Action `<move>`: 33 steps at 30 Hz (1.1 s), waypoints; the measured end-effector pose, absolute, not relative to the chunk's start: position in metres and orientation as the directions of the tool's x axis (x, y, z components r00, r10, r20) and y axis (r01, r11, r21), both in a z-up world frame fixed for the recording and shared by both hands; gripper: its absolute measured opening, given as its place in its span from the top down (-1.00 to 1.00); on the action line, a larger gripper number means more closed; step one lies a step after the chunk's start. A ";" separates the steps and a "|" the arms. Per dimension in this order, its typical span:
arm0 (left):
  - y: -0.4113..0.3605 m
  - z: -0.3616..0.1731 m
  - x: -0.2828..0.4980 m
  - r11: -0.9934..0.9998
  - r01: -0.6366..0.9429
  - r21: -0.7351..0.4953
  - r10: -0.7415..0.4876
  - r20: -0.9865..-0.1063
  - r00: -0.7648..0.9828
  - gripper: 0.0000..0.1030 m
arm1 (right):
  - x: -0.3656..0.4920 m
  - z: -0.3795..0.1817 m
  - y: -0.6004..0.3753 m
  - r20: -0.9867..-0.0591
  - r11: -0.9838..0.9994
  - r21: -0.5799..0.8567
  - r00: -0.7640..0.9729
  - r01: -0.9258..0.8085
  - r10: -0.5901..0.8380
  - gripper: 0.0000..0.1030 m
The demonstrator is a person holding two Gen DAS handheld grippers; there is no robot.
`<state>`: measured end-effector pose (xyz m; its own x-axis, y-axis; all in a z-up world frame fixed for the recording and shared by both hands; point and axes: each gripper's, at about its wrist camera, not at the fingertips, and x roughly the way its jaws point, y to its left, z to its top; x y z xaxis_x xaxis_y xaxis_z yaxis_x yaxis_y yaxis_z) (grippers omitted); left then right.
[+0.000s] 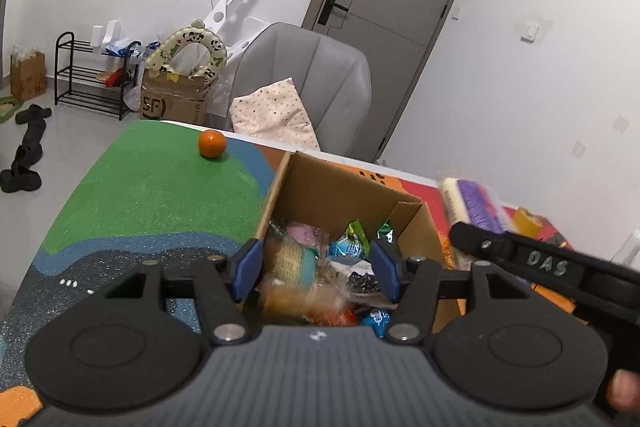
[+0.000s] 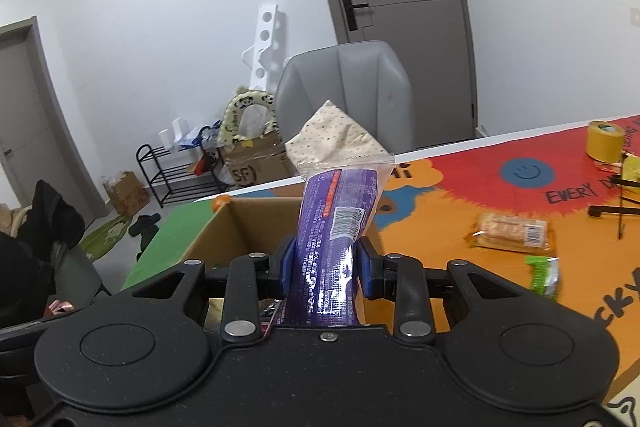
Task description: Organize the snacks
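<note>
1. The right tongs (image 2: 324,267) are clamping a long purple snack packet (image 2: 338,223) between their blue pads, gripping it low on its length.
2. The packet's long axis is running away from the camera and upward along the line of the fingers, with its crimped clear end (image 2: 348,163) pointing up and away toward the grey chair (image 2: 360,83); its barcode is facing right.
3. The packet is hanging over the near right part of the open cardboard box (image 2: 240,223), not resting inside.
4. In the left wrist view the same packet (image 1: 476,205) is showing just beyond the box's right wall, ahead of the black body of the right tool.
5. The left tongs (image 1: 318,271) are standing apart over the cardboard box (image 1: 340,187), pressing on nothing; a blurred clear-wrapped yellow snack (image 1: 296,287) is lying between and below the pads, among other wrapped snacks filling the box.
6. A tangerine (image 1: 212,143) is sitting on the green part of the worktop (image 1: 152,195), well apart from the box.
7. Right of the box, a wrapped biscuit pack (image 2: 512,229) and a green wrapper (image 2: 544,273) are lying on the orange mat, with a roll of yellow tape (image 2: 604,141) farther off.
</note>
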<state>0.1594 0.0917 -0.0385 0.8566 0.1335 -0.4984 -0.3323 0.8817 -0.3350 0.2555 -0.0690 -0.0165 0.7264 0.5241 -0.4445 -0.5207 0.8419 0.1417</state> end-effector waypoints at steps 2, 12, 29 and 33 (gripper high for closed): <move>0.097 -0.036 0.154 0.874 -0.350 -0.338 0.154 -0.490 0.858 -0.35 | 0.254 -0.018 -0.064 -0.448 0.837 0.137 0.721 -0.529 0.529 0.42; 0.121 -0.032 0.138 0.839 -0.413 -0.354 0.215 -0.481 0.850 -0.41 | 0.244 -0.024 -0.040 -0.428 0.810 0.061 0.718 -0.584 0.550 0.41; 0.105 -0.033 0.147 0.849 -0.405 -0.339 0.210 -0.487 0.848 -0.51 | 0.238 -0.018 -0.066 -0.440 0.813 0.057 0.717 -0.579 0.541 0.04; 0.090 -0.032 0.154 0.861 -0.398 -0.318 0.212 -0.487 0.847 -0.60 | 0.243 -0.019 -0.086 -0.444 0.837 0.080 0.733 -0.541 0.516 -0.20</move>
